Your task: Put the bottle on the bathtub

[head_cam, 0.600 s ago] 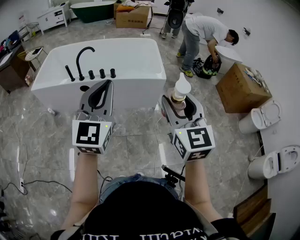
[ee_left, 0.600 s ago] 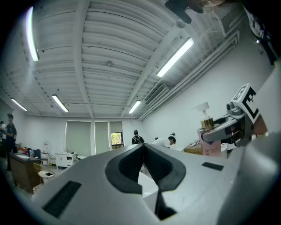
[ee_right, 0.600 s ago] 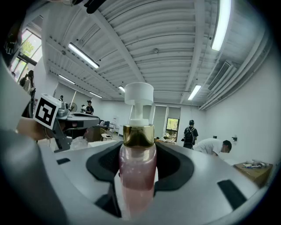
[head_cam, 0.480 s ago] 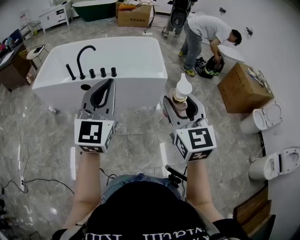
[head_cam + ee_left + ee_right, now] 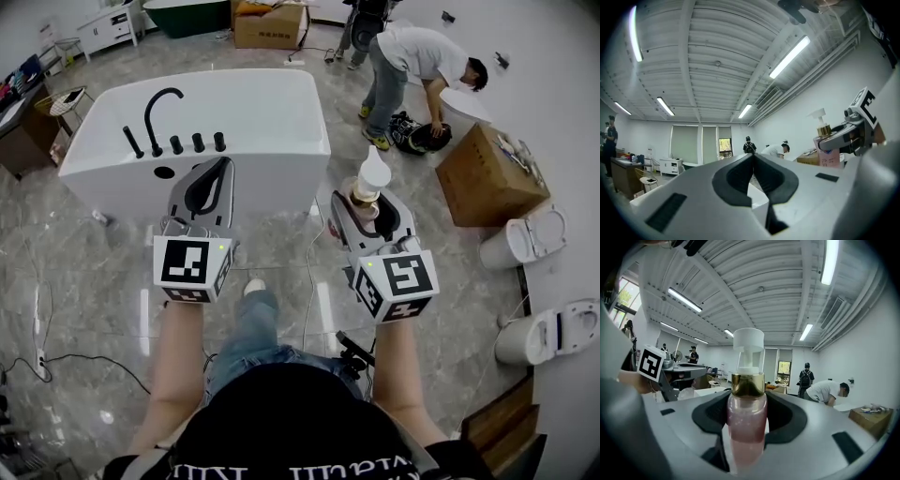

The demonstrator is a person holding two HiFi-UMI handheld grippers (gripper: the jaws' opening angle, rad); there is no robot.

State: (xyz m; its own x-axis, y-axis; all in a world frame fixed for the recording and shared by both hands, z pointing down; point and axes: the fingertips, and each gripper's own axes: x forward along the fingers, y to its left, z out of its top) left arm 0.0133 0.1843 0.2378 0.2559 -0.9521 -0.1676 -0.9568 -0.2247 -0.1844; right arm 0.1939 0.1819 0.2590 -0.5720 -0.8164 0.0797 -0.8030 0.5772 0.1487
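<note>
**Evidently the carry: bottle held short of the tub**

The right gripper [image 5: 364, 204] is clamped on the pink pump bottle [image 5: 368, 180], which stands upright between its pads. The bottle is off the bathtub [image 5: 281, 173], at about four o'clock from it. The left gripper [image 5: 221, 165], at the tub's six o'clock, has its fingers pressed together on nothing. The placing looks not yet begun. The next move likely calls for taking the bottle toward eleven o'clock onto the flat rim and keeping it upright until its base is seated.

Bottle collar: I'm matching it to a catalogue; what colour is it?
The bottle's collar is gold, under a white pump head; best in the right gripper view.
</note>
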